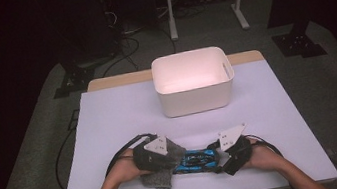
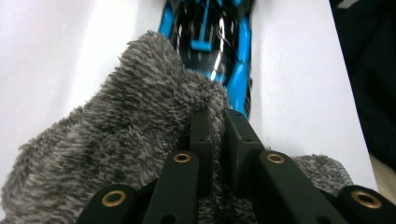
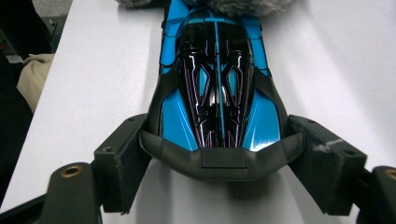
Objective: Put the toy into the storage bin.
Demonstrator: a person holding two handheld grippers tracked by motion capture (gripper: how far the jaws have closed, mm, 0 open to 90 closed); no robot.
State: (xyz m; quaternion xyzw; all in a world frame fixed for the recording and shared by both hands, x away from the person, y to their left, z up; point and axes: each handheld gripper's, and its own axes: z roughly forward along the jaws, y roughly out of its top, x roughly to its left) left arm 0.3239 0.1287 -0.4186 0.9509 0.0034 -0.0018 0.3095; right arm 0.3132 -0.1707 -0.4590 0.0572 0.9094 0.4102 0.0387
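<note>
Left claw [image 1: 170, 159] is clamped tight on a grey fluffy cloth [image 1: 161, 176]; in the left gripper view the two jaws sit almost together with pile squeezed between them [image 2: 215, 140]. Cloth [image 2: 116, 140] is draped over one end of the toy car [image 2: 212, 42] and touches it.

Right claw [image 1: 219, 156] holds the car's other end. In the right gripper view the jaws stand wide, one on each side of the car's dark bumper, pads against its flanks [image 3: 217, 140]. Car [image 3: 217, 93] is blue and black, glossy, sits flat on the white mat [image 3: 93, 70], long axis running between my two claws. Cloth edge [image 3: 210, 5] shows at the far end of the car in that view.

From the high view: car [image 1: 196, 161] lies well in front of the white bin [image 1: 194, 95], on my side of it, roughly centred under it. Cloth is just left of the car, part of it hanging toward the mat's near edge. Bin sits at the far side of the mat [image 1: 109, 118]. Both my hands flank the car, left hand [image 1: 127, 167] behind the cloth, right hand [image 1: 259, 154] behind the right claw.
</note>
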